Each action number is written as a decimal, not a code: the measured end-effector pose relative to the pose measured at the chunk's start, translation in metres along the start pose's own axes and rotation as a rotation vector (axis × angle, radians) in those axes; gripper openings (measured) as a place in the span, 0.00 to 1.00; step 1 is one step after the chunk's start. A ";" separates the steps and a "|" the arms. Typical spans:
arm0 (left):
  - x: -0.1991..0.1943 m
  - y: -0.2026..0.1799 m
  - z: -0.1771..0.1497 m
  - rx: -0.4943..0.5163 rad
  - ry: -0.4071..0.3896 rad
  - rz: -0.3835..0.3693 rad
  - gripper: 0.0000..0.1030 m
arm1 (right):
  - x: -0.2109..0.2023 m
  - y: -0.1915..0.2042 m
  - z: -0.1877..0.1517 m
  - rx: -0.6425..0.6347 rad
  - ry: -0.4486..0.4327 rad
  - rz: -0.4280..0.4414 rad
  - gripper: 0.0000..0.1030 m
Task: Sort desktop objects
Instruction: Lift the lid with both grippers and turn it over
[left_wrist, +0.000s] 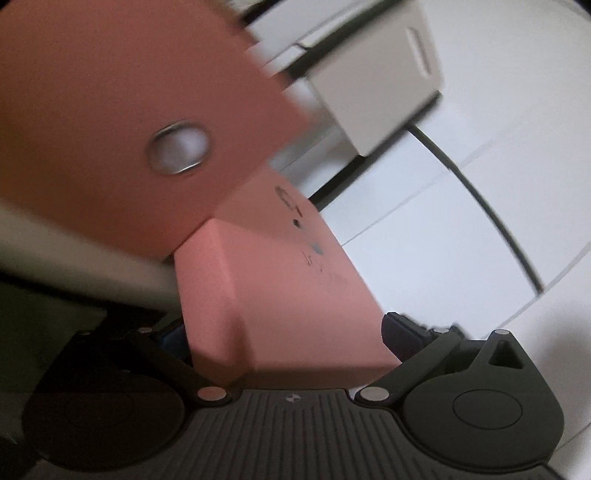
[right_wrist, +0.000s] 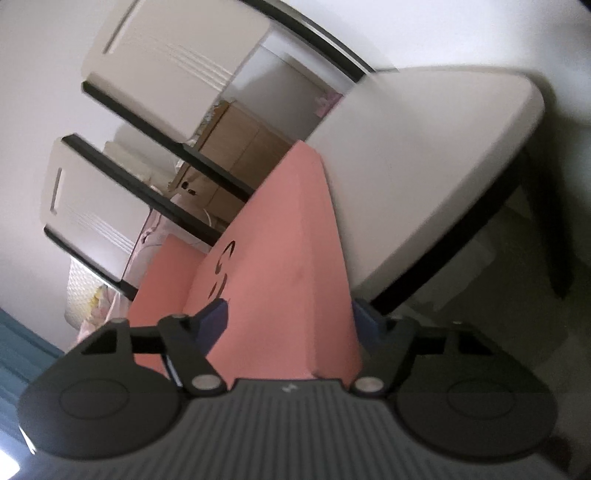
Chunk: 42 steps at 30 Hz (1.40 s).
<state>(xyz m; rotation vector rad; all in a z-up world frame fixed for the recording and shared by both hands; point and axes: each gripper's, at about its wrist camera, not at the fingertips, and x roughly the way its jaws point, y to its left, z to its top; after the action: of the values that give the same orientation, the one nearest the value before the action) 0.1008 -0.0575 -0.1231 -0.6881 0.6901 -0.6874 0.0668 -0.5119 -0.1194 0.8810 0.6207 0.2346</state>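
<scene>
- Two claws hold the same pink thing, a pink file box that looks like stiff cardboard; both views are tilted and blurred.
- Left claw is clamped on one end of the box, with its blue pads pressing the two sides.
- Right claw is clamped on the box as well, seen at, one pad on each long face.
- Raised off the white tabletop, the box hangs between the claws, with a white chair far behind it.
- A flat pink panel with a metal-ringed finger hole stands just beside the box on the left; whether it is a flap of the same box or a second folder, I cannot tell.
- I judge the box light and rigid, probably hollow, so a hard squeeze may dent its walls; the smooth card may slip. Holding near the corners, where the folds make it stiffer, seems best.
- Black marks and some writing are printed on one face, but blur makes them unreadable; no brand can be named.
</scene>
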 end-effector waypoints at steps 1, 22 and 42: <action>0.000 -0.004 0.001 0.012 -0.006 -0.004 0.99 | -0.005 0.007 0.002 -0.029 -0.016 0.001 0.67; 0.006 0.001 -0.027 0.040 0.074 0.024 0.99 | -0.012 -0.022 -0.002 0.070 0.070 -0.027 0.50; 0.009 0.000 -0.006 0.127 -0.053 0.133 0.90 | 0.022 -0.016 -0.006 0.096 0.072 0.068 0.59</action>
<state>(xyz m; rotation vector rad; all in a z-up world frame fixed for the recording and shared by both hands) 0.1016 -0.0660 -0.1293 -0.5369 0.6315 -0.5836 0.0796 -0.5086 -0.1440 0.9903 0.6736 0.3004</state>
